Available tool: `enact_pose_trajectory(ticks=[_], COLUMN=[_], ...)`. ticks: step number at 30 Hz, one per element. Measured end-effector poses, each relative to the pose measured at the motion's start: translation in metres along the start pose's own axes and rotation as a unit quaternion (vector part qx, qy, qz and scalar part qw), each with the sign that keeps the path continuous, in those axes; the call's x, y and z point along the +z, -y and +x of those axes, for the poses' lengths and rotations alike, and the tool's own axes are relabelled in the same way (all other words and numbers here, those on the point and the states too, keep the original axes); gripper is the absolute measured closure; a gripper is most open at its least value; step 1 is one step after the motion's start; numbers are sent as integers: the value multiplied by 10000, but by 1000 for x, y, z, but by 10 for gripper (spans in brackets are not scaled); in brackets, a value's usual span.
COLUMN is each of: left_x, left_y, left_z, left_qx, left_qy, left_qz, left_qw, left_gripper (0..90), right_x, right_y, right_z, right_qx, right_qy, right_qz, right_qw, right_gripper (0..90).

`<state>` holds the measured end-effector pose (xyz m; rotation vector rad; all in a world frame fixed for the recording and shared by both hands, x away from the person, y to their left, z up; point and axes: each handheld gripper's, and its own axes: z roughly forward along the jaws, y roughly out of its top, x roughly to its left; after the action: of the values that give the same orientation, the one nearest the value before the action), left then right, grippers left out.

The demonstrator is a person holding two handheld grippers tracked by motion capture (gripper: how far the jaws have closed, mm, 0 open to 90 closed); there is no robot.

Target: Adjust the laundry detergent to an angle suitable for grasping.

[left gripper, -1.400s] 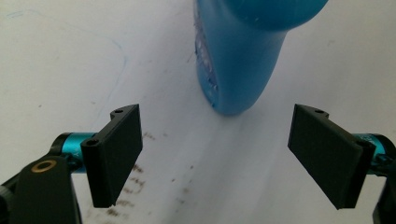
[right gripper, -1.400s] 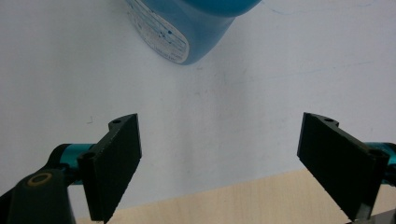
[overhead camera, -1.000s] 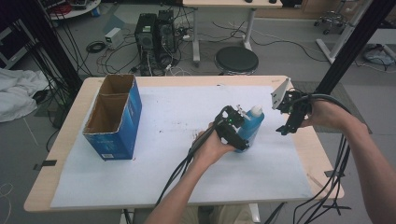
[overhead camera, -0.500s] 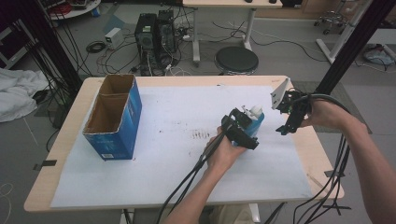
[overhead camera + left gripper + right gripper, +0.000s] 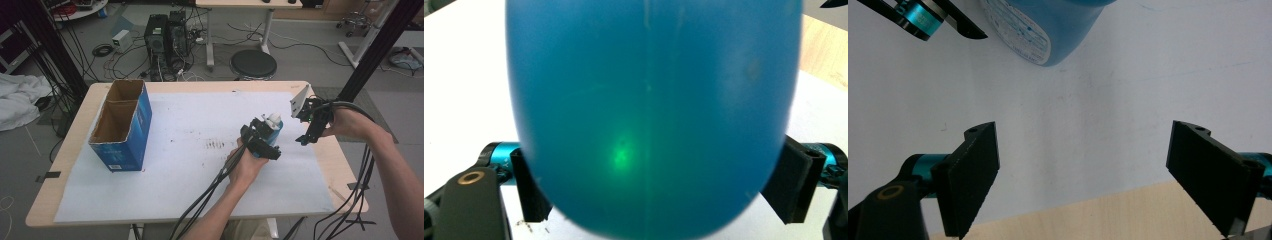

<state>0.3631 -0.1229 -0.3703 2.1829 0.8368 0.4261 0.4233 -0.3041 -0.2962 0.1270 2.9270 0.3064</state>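
Observation:
A blue bottle point(image 5: 274, 131) with a white cap is held in my left gripper point(image 5: 264, 139), which is shut on it right of the table's centre. In the left gripper view the bottle point(image 5: 649, 110) is very close and both black jaws press its sides around the left gripper point(image 5: 663, 192). My right gripper point(image 5: 306, 136) hangs just right of the bottle, apart from it. Its jaws stand wide open over the white sheet point(image 5: 1088, 125) with nothing between them, right gripper point(image 5: 1083, 170). The bottle's base point(image 5: 1048, 25) shows at the top of that view.
An open blue cardboard box point(image 5: 125, 125) stands at the table's left. A white sheet point(image 5: 190, 125) covers most of the wooden table point(image 5: 345, 165). Cables trail from both grippers off the front edge. A stool and computer cases stand on the floor beyond.
My left gripper has shifted a little to the right with the blue bottle, closer to the right gripper. The right gripper has stayed where it was.

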Motion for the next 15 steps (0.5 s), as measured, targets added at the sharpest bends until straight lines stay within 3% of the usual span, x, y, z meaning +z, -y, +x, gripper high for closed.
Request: enact_pose_trajectory(ticks=[15], left_x=[5], left_y=[2], left_z=[1], left_qx=[-205], left_qy=[-7], left_qz=[-68], left_qw=[9998], left_gripper=[239], right_x=[1], right_y=[2], right_z=[1], right_qx=[22], right_qy=[-15], right_qz=[30], right_qw=[10000], right_gripper=[128])
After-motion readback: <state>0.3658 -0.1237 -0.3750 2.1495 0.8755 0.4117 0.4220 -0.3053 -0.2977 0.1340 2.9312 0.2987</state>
